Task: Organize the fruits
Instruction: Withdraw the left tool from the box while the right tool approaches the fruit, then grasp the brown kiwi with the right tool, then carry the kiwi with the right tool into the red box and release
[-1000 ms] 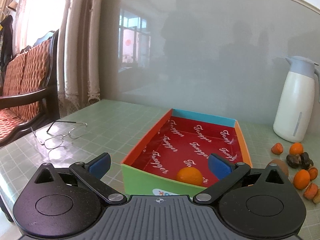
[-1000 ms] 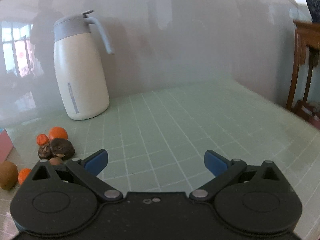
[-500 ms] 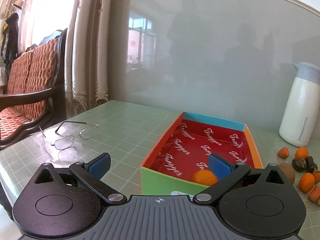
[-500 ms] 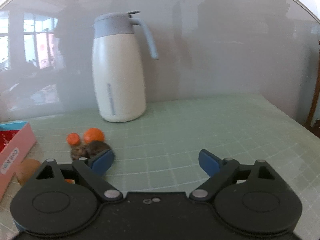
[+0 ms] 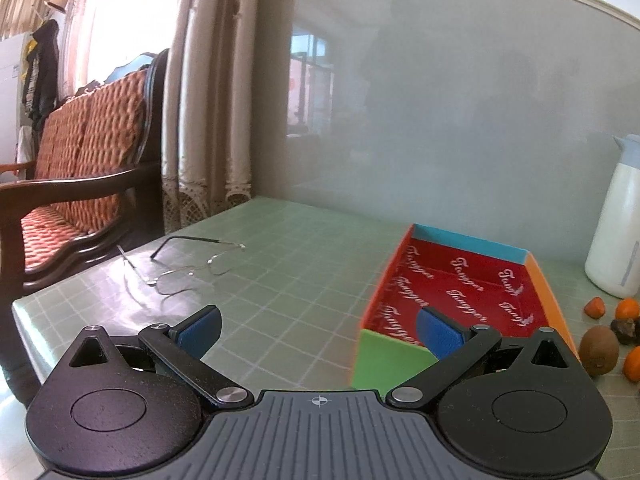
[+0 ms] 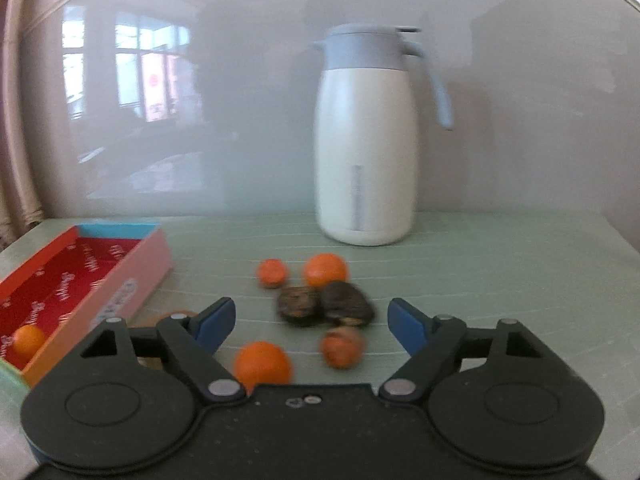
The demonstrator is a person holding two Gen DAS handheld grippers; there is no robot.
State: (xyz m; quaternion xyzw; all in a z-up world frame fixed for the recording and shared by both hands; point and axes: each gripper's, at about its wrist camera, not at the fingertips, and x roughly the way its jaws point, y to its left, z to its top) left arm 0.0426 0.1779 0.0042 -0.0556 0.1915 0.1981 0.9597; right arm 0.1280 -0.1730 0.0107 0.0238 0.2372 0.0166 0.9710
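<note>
Both grippers, left [image 5: 318, 326] and right [image 6: 310, 320], have jaws wide open and empty. One orange [image 6: 28, 340] sits inside the red box [image 6: 132, 272]. More fruits [image 6: 320, 304] lie right of the box, near the white jug [image 6: 366, 152].

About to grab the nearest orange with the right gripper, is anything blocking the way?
Nothing visible does. The right gripper is open, and the nearest orange lies on bare table just ahead of its fingers.
</note>
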